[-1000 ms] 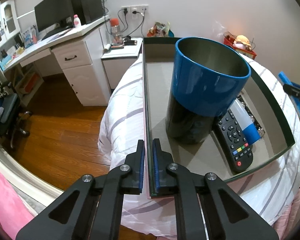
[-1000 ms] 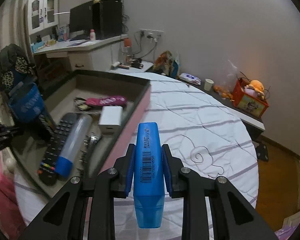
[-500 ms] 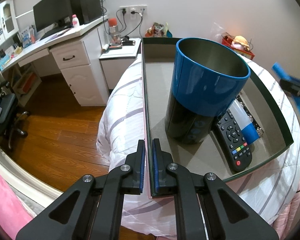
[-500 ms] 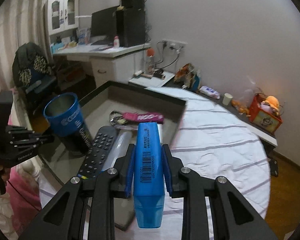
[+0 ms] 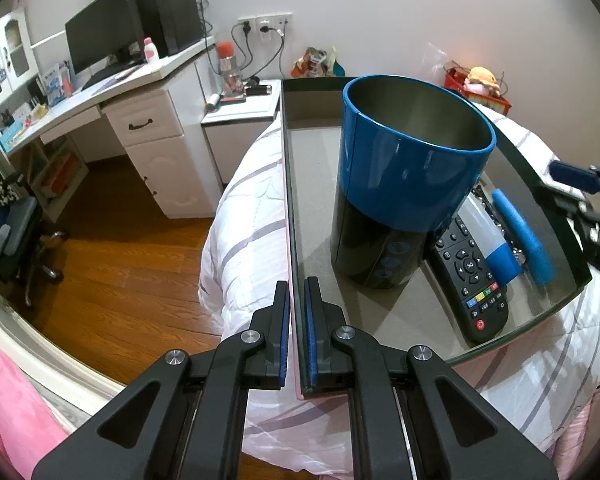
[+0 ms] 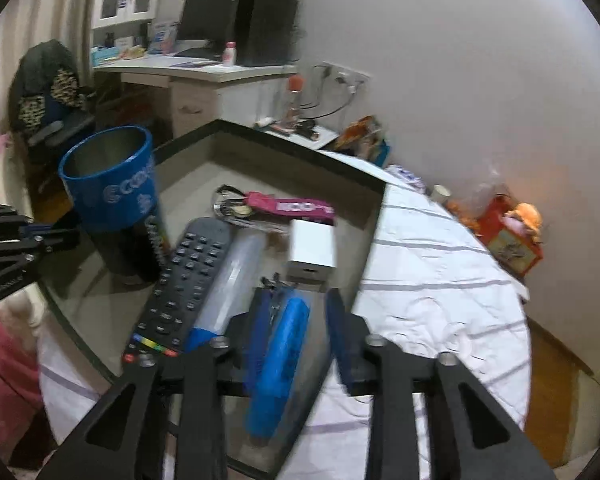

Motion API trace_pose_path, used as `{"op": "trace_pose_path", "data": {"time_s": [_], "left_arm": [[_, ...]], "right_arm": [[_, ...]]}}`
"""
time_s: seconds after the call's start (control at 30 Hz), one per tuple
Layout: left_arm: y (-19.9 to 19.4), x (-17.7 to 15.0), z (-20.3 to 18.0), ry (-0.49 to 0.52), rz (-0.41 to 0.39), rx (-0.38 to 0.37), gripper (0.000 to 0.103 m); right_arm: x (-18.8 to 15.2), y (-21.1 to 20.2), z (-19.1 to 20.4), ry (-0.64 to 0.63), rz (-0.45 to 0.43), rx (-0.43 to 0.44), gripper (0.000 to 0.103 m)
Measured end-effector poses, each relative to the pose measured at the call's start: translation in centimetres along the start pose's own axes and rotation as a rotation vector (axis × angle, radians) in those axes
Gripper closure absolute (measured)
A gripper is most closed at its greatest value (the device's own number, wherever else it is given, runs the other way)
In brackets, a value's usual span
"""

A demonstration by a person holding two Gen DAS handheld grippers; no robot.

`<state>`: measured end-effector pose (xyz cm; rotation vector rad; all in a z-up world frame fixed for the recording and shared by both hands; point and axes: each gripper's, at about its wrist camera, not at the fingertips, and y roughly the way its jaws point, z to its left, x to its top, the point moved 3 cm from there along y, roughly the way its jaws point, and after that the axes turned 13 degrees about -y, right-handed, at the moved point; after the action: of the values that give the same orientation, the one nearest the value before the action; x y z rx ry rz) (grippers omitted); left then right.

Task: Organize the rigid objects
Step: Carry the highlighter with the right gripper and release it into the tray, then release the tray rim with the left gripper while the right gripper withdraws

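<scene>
Right gripper (image 6: pixel 296 328) jaws have just been opening, blue marker (image 6: pixel 278 364) loose between them. Left gripper (image 5: pixel 297 334) clamps the tray (image 5: pixel 290 216) wall at 6 o'clock; cup (image 5: pixel 404 184), remote (image 5: pixel 470 276) inside.

A shallow rectangular tray (image 5: pixel 384 380) with a dark green-black rim, grey-beige floor and pale pink outer wall serves as landmark. Inside it stands a tall metal cup (image 5: pixel 404 184), glossy blue above, black below, grey inside, with white lettering on the blue. Beside the cup lies a black plastic remote control (image 5: pixel 470 280) with red, green, yellow and blue buttons. Farther in the tray: a bright blue marker (image 6: pixel 280 360), a magenta strap (image 6: pixel 292 206), a white box (image 6: pixel 312 250). Under the tray, white bedding (image 6: pixel 432 280) carries grey-lilac stripes.
</scene>
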<state>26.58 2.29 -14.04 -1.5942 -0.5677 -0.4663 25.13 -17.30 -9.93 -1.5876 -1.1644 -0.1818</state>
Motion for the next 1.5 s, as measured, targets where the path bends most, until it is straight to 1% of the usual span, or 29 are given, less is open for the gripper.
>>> {"op": "trace_pose_path", "data": {"time_s": [0.03, 0.07, 0.2, 0.37, 0.5, 0.67, 0.9, 0.97, 1.03, 1.17, 1.23, 1.3, 1.33, 1.37, 1.4, 1.43, 1.47, 1.5], "left_arm": [[0.0, 0.0, 0.0, 0.001, -0.001, 0.000, 0.097], [0.0, 0.0, 0.0, 0.001, -0.002, -0.001, 0.097], [0.0, 0.0, -0.7, 0.012, -0.007, -0.005, 0.096], [0.4, 0.4, -3.2, 0.063, -0.009, -0.016, 0.095], [1.0, 0.9, -5.2, 0.078, -0.002, -0.043, 0.095], [1.5, 1.3, -7.5, 0.103, 0.003, -0.057, 0.097], [1.7, 1.4, -9.4, 0.121, 0.009, -0.082, 0.096], [1.6, 1.3, -9.3, 0.110, 0.009, -0.086, 0.096], [0.6, 1.2, -8.8, 0.085, 0.000, -0.106, 0.095], [-1.8, 0.3, -8.3, 0.089, -0.038, -0.088, 0.090], [-3.3, -0.4, -8.0, 0.083, -0.051, -0.084, 0.090], [-5.1, -1.2, -7.8, 0.089, -0.084, -0.079, 0.082], [-5.8, -1.4, -7.7, 0.087, -0.091, -0.080, 0.065], [-6.6, -1.6, -7.6, 0.081, -0.108, -0.084, 0.045], [-8.0, -1.9, -7.5, 0.074, -0.143, -0.097, 0.037], [-8.9, -2.0, -7.4, 0.070, -0.165, -0.103, 0.023], [-10.1, -2.3, -7.3, 0.064, -0.196, -0.104, 0.013], [-10.8, -2.4, -7.3, 0.062, -0.214, -0.104, 0.011]], "right_arm": [[-0.3, 0.0, -0.2, 0.010, 0.003, -0.001, 0.052], [-0.6, 0.1, -0.5, 0.020, 0.008, -0.006, 0.052], [-2.4, 0.4, -0.9, 0.056, 0.056, 0.000, 0.052], [-4.5, 0.7, -2.1, 0.107, 0.106, -0.005, 0.052], [-5.8, 0.3, -4.2, 0.172, 0.114, -0.009, 0.052], [-7.8, -0.4, -6.4, 0.247, 0.137, -0.011, 0.052], [-8.8, -0.9, -7.2, 0.287, 0.161, -0.024, 0.052], [-8.7, -1.0, -7.2, 0.291, 0.158, -0.033, 0.052], [-8.5, -1.6, -6.9, 0.285, 0.140, -0.044, 0.052], [-7.9, -4.0, -5.6, 0.266, 0.076, -0.050, 0.051], [-7.4, -5.4, -5.0, 0.254, 0.045, -0.064, 0.046], [-7.0, -7.3, -4.4, 0.247, -0.003, -0.087, 0.035], [-6.8, -8.2, -4.2, 0.244, -0.029, -0.095, 0.034], [-6.6, -9.1, -3.8, 0.242, -0.052, -0.101, 0.031], [-6.4, -10.0, -3.4, 0.238, -0.073, -0.105, 0.026], [-6.2, -10.8, -3.1, 0.233, -0.093, -0.114, 0.024], [-6.0, -11.7, -2.6, 0.229, -0.116, -0.125, 0.024], [-5.9, -12.2, -2.4, 0.227, -0.128, -0.130, 0.024]]}}
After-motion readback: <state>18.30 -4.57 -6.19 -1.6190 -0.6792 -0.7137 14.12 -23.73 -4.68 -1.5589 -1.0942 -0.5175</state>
